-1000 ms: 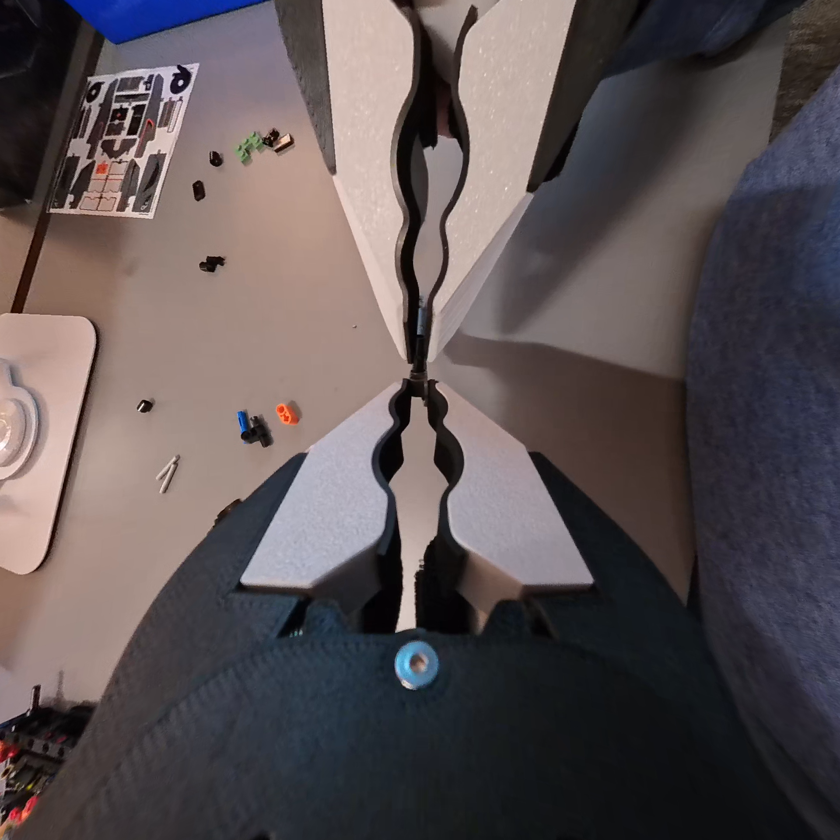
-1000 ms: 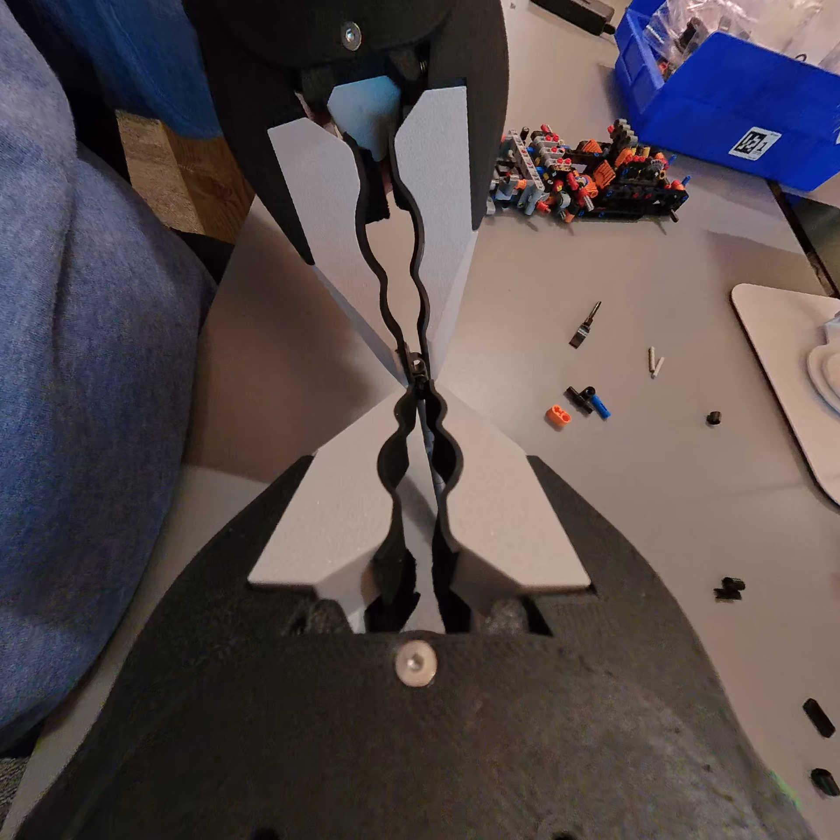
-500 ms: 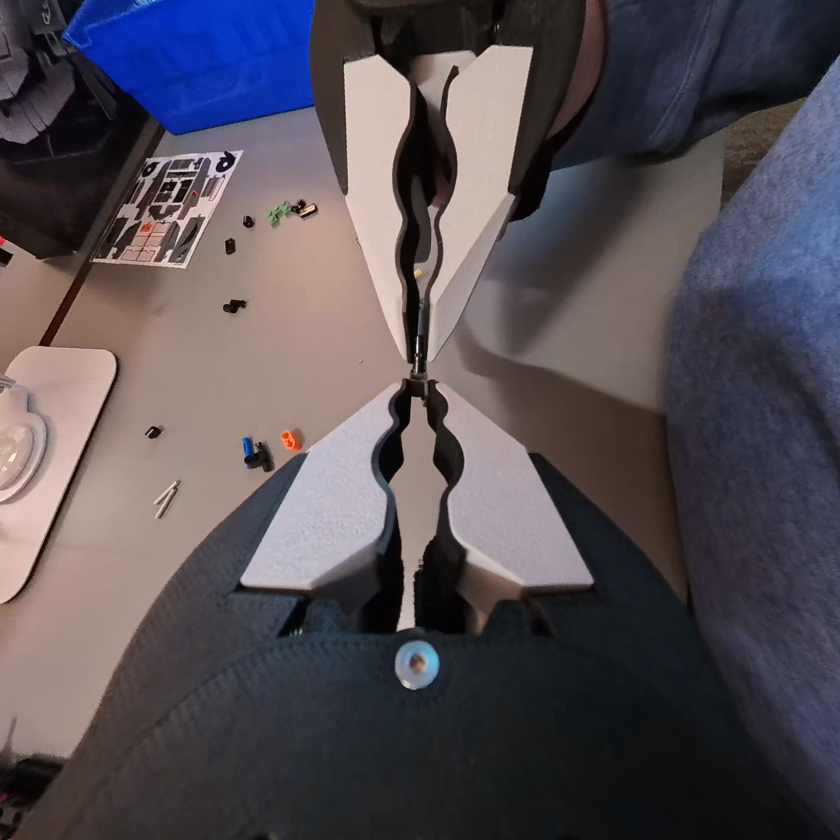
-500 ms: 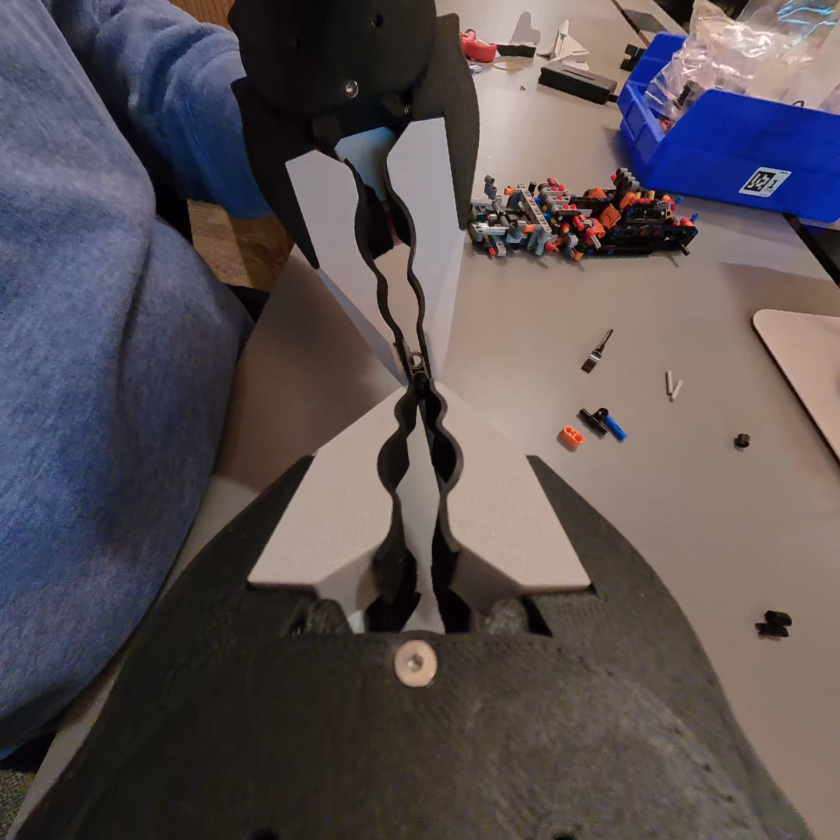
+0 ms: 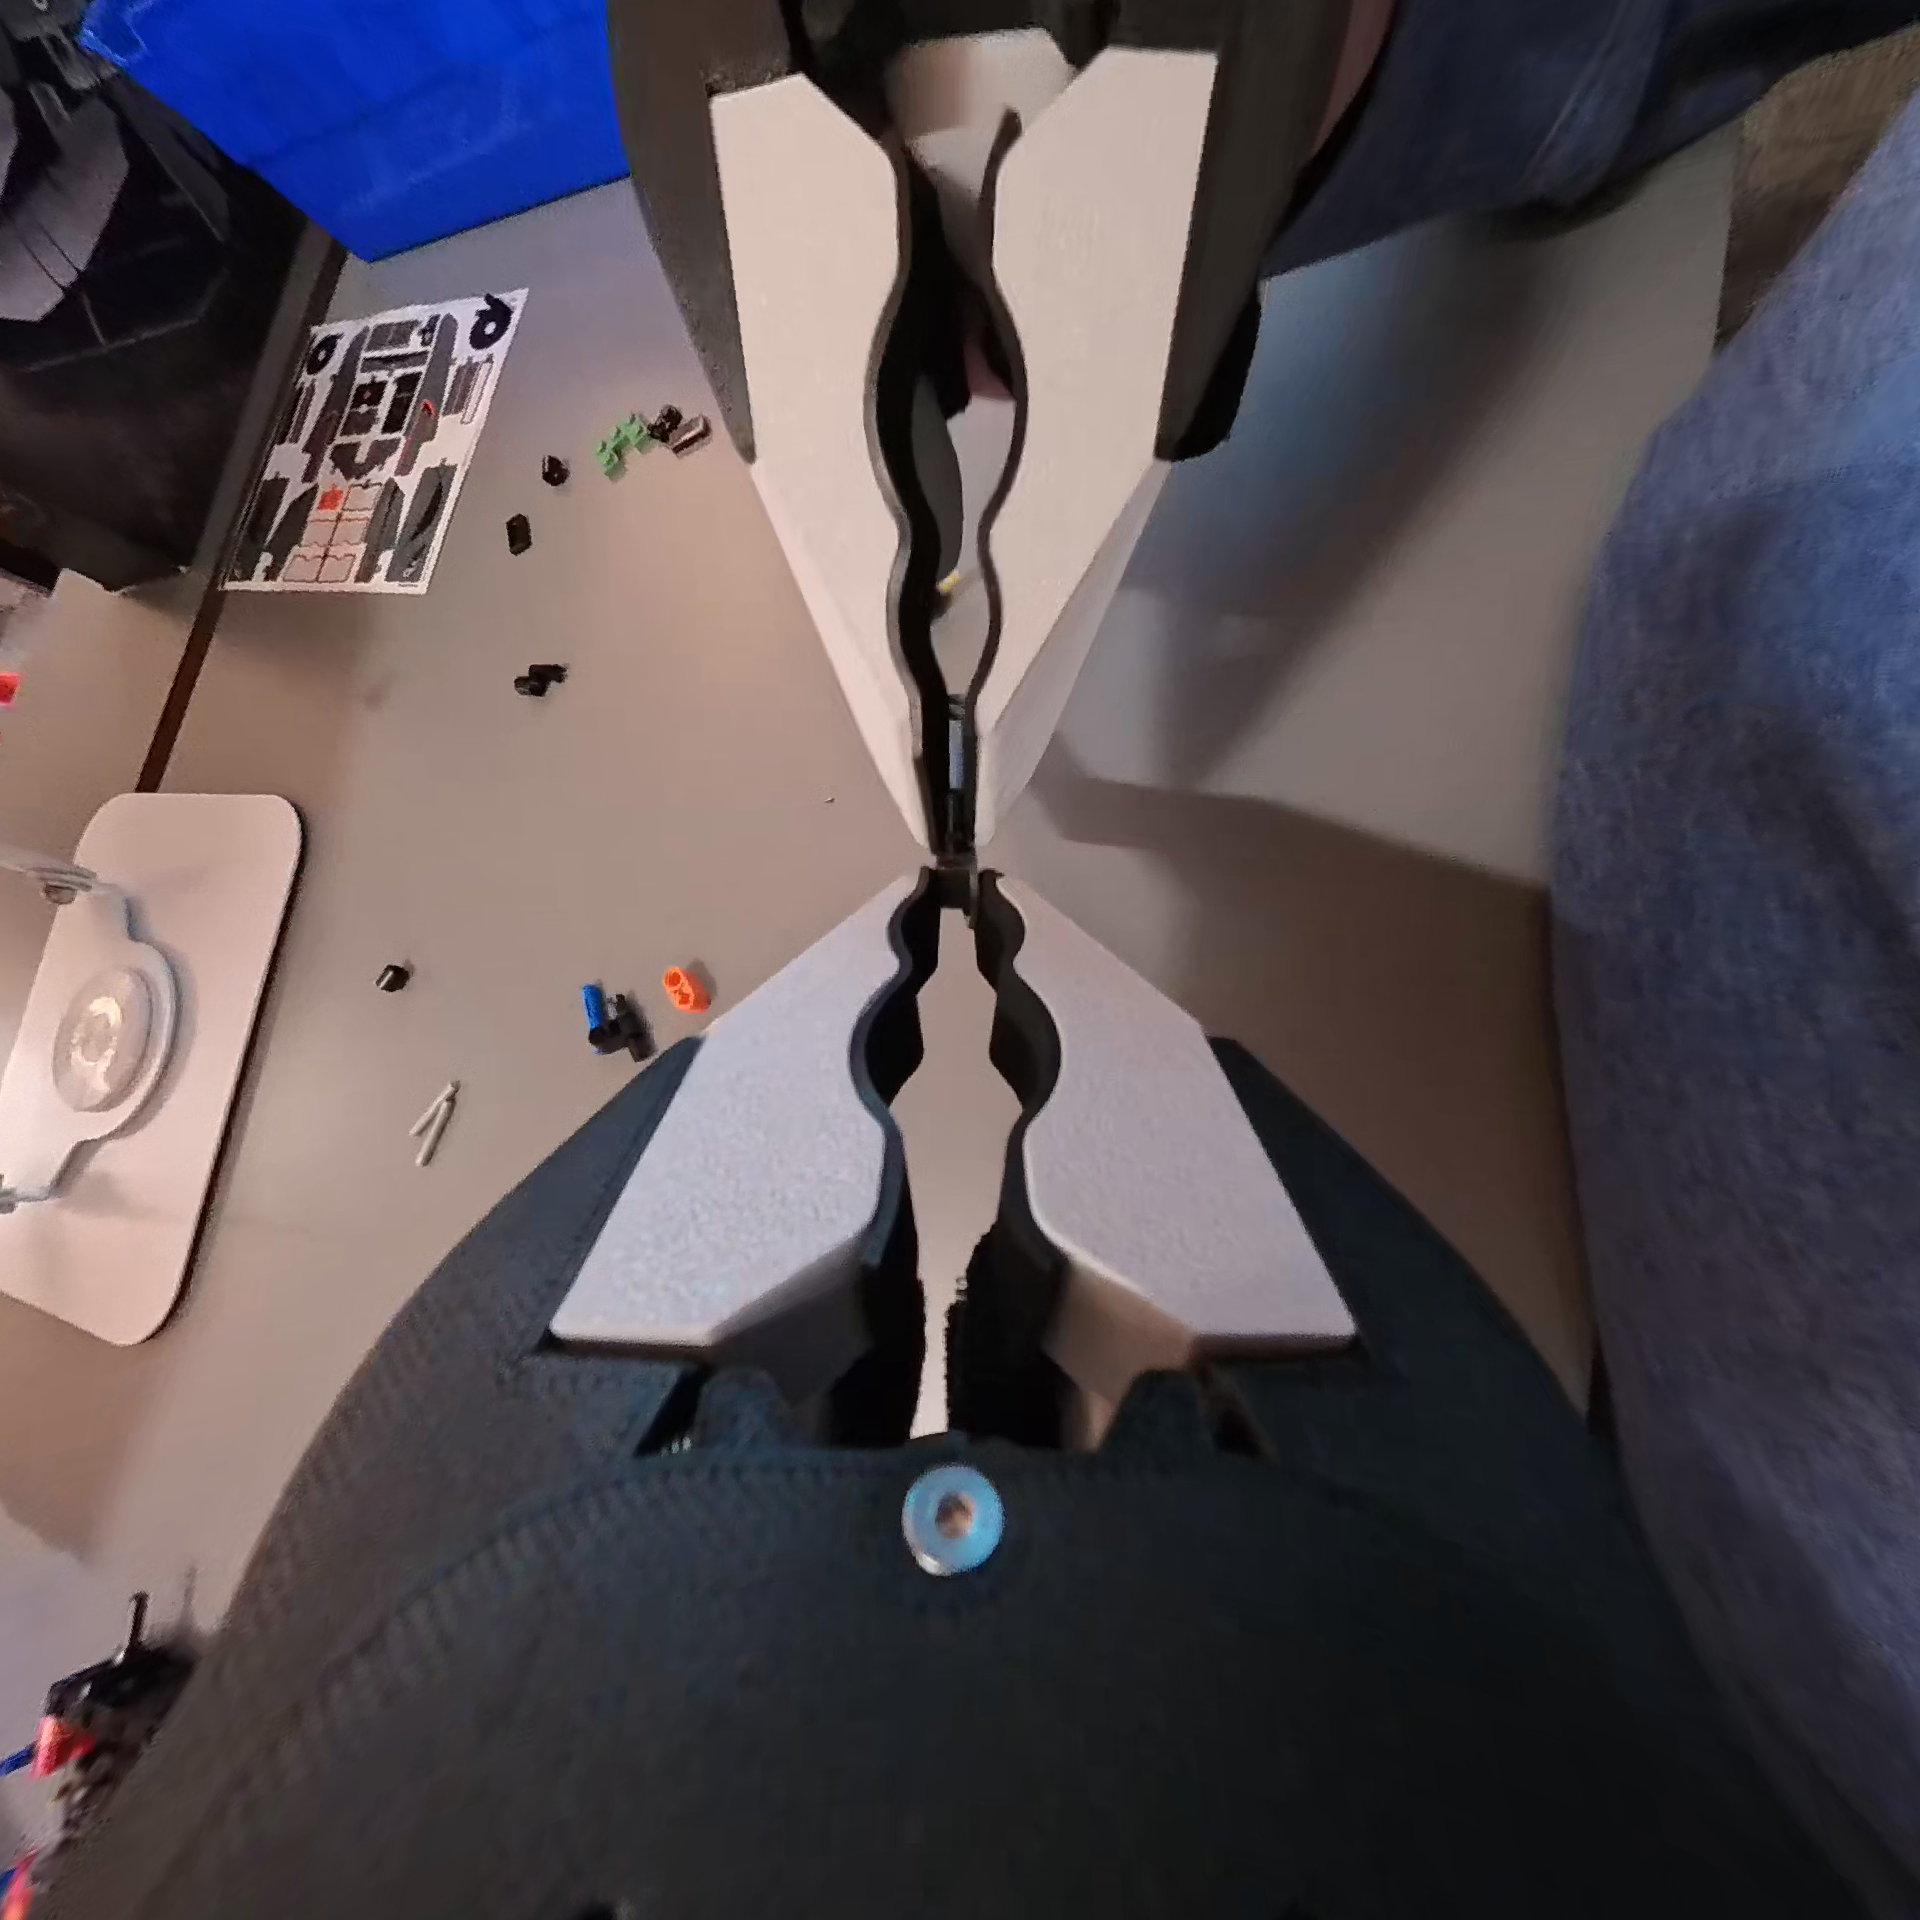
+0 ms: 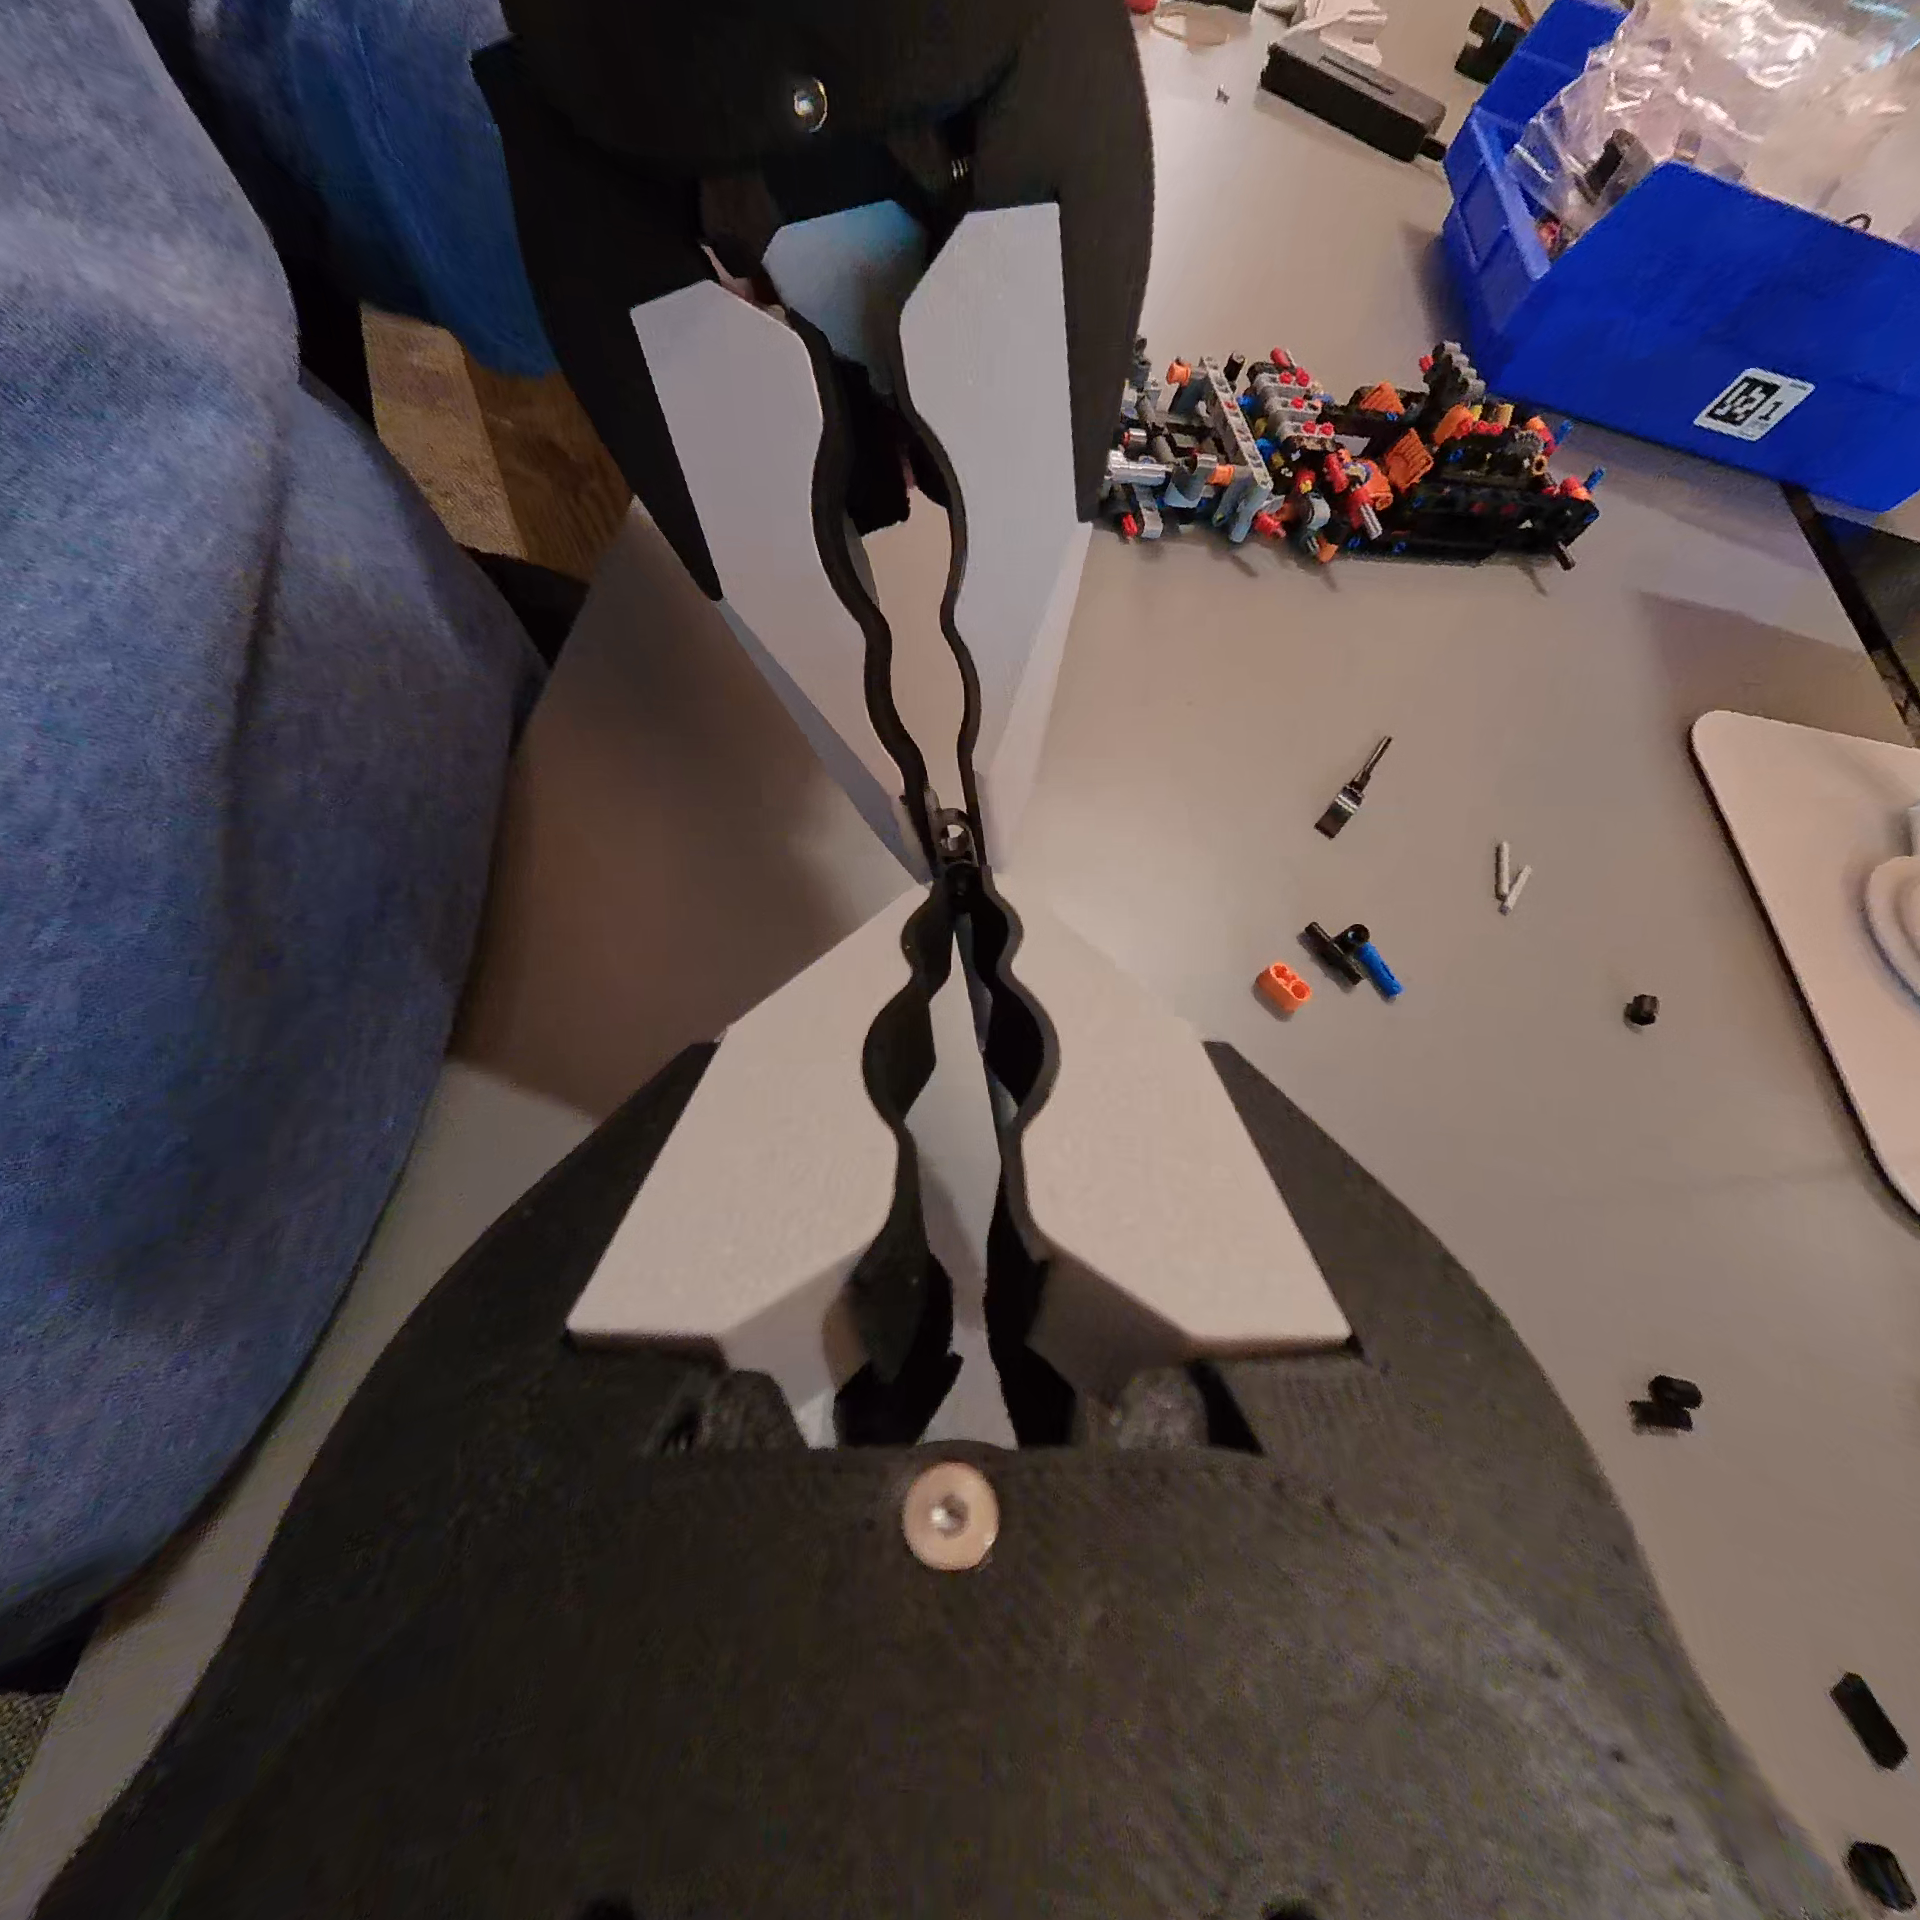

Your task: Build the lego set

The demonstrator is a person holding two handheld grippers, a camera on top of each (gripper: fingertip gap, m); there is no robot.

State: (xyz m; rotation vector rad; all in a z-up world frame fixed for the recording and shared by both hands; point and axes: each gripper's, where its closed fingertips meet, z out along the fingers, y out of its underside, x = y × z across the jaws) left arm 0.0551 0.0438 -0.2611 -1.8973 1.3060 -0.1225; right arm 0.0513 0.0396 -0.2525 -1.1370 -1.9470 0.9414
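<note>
My left gripper (image 5: 954,891) and my right gripper (image 6: 956,902) meet tip to tip above the grey table (image 6: 1351,727) near its front edge. The left is shut on a small black connector (image 6: 951,836) with a round hole. The right gripper also shows in the left wrist view (image 5: 954,826), shut on a thin black pin (image 5: 956,753). The two pieces touch end to end between the tips; the joint itself is mostly hidden by the fingers. The part-built lego model (image 6: 1351,468) lies farther back on the table.
Loose pieces lie on the table: an orange one (image 6: 1283,985), a black and blue pin (image 6: 1356,958), two white pins (image 6: 1507,878) and several black ones. A blue bin (image 6: 1683,312), a sticker sheet (image 5: 384,447) and a white pad (image 5: 156,1060) lie around. A person's blue clothing (image 5: 1745,935) is close by. The grippers are tip to tip, or close to it.
Both grippers have stayed shut and tip to tip. The pair has tilted and shifted a little over the table, so the background has moved; the right gripper looks closer again.
</note>
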